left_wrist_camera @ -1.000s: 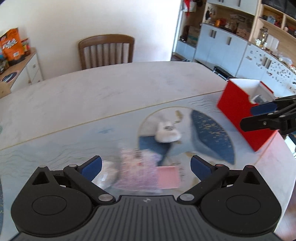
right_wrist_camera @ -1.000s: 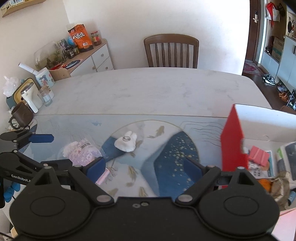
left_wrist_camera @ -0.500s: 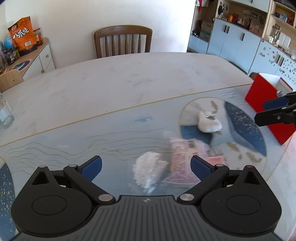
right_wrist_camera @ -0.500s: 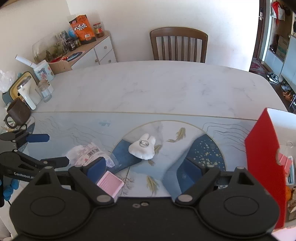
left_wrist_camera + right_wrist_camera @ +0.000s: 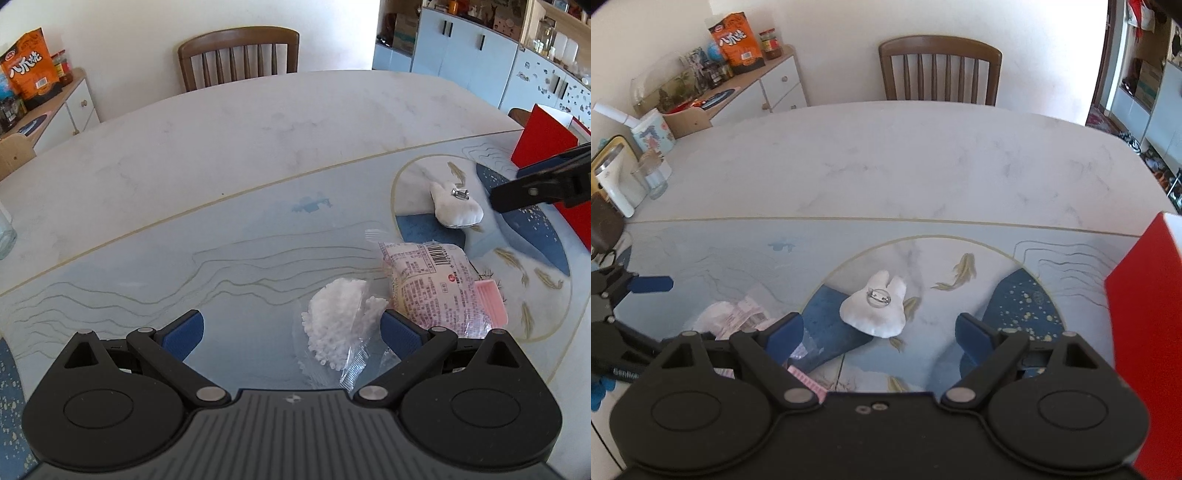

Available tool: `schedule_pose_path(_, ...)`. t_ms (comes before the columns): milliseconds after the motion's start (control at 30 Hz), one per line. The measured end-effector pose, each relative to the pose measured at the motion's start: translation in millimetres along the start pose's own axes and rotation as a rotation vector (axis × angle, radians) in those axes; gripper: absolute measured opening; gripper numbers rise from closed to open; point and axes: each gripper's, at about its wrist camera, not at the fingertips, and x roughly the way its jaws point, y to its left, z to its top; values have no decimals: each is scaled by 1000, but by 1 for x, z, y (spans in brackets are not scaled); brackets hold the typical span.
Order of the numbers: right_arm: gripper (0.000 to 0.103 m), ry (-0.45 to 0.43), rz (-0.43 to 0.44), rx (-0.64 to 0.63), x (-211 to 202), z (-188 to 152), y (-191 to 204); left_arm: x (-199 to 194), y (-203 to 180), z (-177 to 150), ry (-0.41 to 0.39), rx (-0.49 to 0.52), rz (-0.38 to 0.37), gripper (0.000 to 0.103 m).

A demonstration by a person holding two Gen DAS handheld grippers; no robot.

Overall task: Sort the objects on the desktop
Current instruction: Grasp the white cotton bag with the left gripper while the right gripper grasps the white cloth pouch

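Observation:
My left gripper (image 5: 291, 334) is open and empty, low over the mat. A clear bag of white granules (image 5: 338, 321) lies between its fingers, nearer the right one. Right of it lie a pink printed packet (image 5: 432, 280) and a small pink card (image 5: 489, 302). A white plush brooch with a metal pin (image 5: 456, 208) lies further right; it also shows in the right wrist view (image 5: 877, 310). My right gripper (image 5: 879, 336) is open and empty, just in front of the brooch. A red box (image 5: 1145, 325) stands at the right.
A patterned blue mat (image 5: 738, 258) covers the near half of the white marble table (image 5: 905, 158). A wooden chair (image 5: 940, 70) stands at the far side. A kettle, a glass (image 5: 652, 179) and a mug stand at the table's left edge.
Both grippers have swung left, away from the red box. The granule bag now lies between my left fingers, and the brooch is centred before my right gripper. Both stayed open.

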Motion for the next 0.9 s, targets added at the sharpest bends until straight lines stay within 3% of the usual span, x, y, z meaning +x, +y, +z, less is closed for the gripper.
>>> schedule_pose_path(467, 79, 56, -53, 6, 49, 9, 5, 12, -9, -1, 2, 40, -26, 100)
schedule_pose_path(900, 75, 77, -86, -35, 68, 5, 11, 14, -17, -1, -10, 60, -13, 80)
